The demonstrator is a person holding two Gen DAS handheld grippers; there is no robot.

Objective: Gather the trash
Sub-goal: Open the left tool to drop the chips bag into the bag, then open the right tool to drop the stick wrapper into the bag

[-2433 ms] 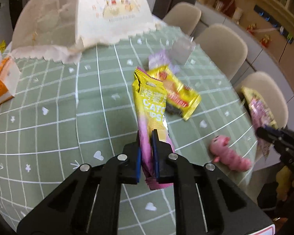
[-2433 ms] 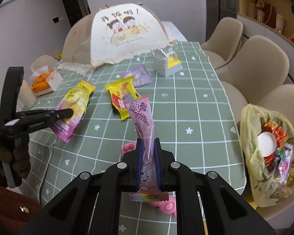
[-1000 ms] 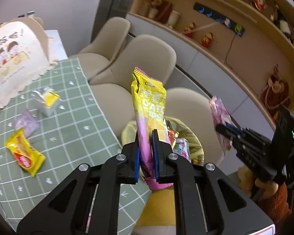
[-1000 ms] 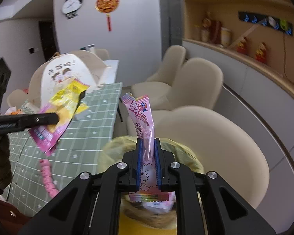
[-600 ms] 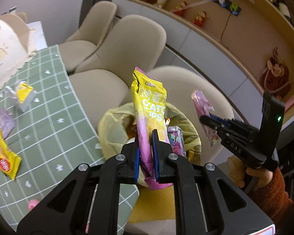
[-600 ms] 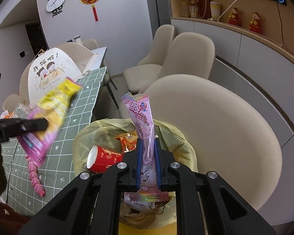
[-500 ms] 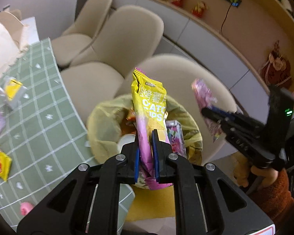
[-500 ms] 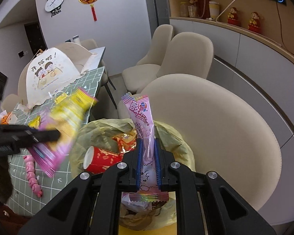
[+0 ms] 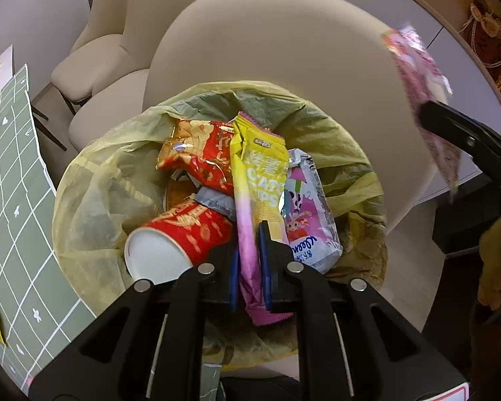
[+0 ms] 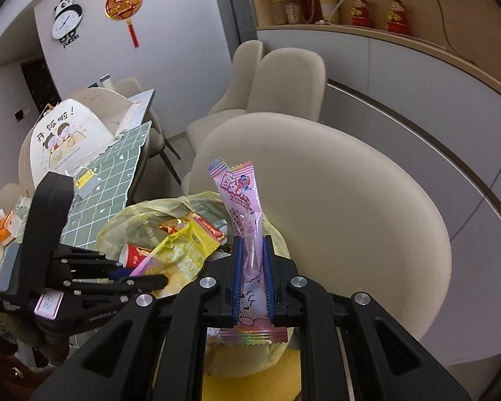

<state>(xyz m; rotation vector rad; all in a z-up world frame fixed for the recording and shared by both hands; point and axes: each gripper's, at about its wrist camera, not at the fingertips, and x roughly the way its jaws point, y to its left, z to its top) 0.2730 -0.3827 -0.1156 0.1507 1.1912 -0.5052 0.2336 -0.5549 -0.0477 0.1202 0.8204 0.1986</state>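
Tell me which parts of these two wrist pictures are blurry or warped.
Left wrist view: the pink wrapper in the right gripper is motion-smeared, while the yellow chip packet is sharp. Right wrist view: mostly sharp; fisheye bends the counter edge, and the corners go dark.

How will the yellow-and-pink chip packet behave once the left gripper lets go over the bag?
Yellow-and-pink chip packet, creased and flat between the left gripper pads, is probably light and floppy. It would likely drop limply onto the trash bag pile, not roll.

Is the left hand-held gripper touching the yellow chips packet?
Touching. In the left wrist view, the left hand-held gripper clamps the yellow chips packet between both pads.
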